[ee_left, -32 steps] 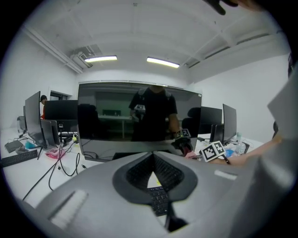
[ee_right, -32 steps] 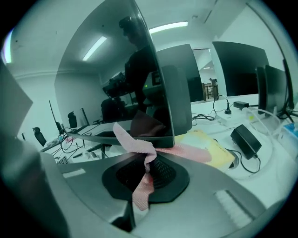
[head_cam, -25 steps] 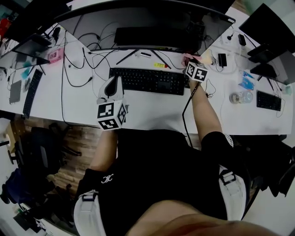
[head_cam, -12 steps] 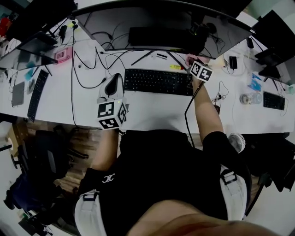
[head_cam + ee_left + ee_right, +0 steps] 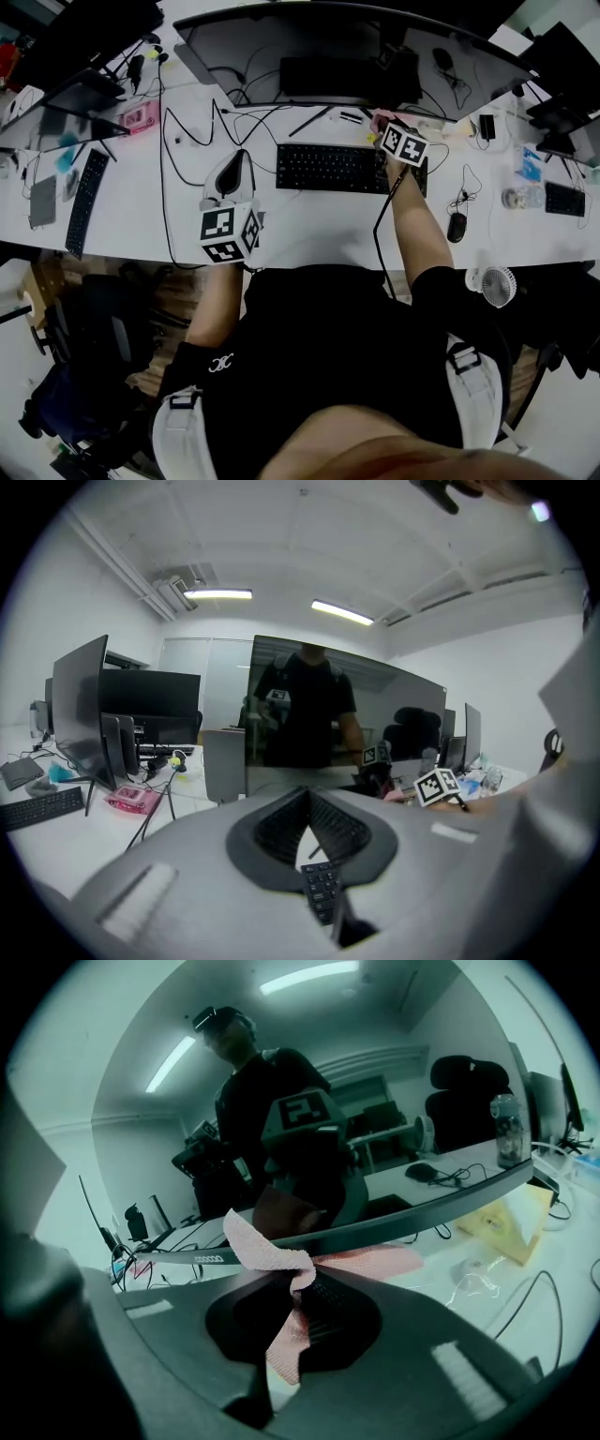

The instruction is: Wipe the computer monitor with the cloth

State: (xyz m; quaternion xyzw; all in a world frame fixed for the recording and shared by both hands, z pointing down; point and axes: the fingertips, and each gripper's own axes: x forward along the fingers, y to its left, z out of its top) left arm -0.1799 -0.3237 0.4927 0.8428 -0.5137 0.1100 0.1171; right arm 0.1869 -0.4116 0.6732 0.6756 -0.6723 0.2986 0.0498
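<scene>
1. The right gripper is clamped on the pink waffle-textured cloth, with a loose fold rising past its fingertips. The wide curved dark-screened monitor stands just ahead of them
2. Risk: with so small a pinch, drag on the glass may pull the cloth free, and bare fingertips would then scrape the screen
3. The left gripper has its tips together on nothing, with the black keyboard beyond them
4. Against 1 s ago, both grippers keep their places, and the head view has swung so the monitor sits further right

Ceiling strip lights shine evenly; fisheye bends edges, corners go black.
</scene>
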